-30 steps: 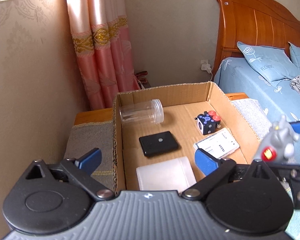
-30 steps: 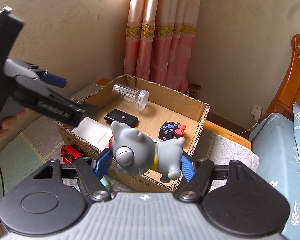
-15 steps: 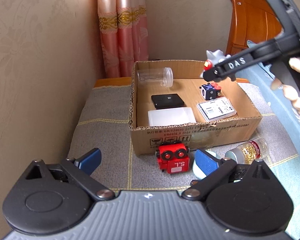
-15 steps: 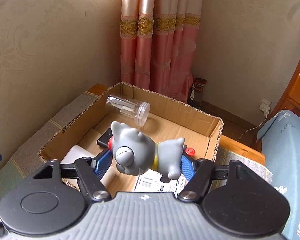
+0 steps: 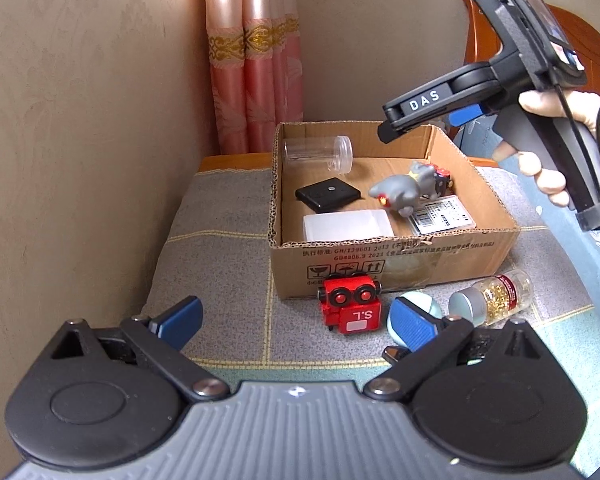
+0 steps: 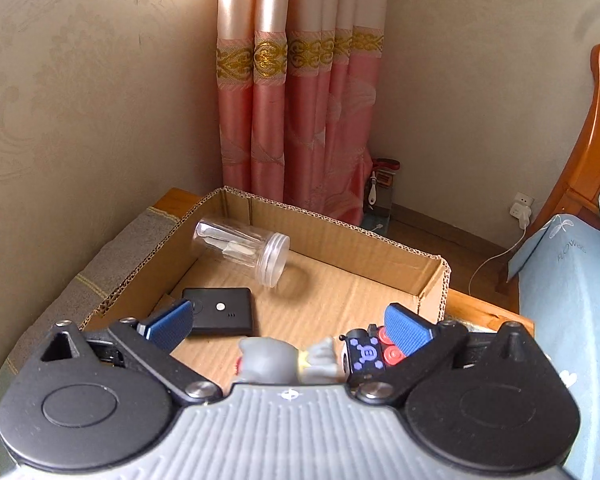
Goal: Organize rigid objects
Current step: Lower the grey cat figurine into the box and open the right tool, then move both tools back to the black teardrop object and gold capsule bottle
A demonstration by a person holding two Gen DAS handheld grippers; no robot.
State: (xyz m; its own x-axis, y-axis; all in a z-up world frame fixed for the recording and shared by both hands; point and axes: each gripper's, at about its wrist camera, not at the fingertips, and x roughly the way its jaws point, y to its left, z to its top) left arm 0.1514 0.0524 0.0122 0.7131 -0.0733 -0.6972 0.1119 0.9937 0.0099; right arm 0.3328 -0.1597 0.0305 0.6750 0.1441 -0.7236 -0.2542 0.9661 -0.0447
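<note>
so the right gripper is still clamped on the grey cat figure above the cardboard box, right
Not quite. The right gripper is open: its jaws have just opened, and the grey cat figure lies loose inside the cardboard box. The left wrist view shows this best.

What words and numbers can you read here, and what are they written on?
"DAS": right gripper, on its black arm.
"S.L": red toy, seen upside down.
"GB/T" and "GB4806.9", then numbers: box front; rest blurred, with three small handling signs below.
"FLOW...": blue bedding, partly readable.
White card in the box: print too small.
Gold-bead jar label: too blurred.
</note>
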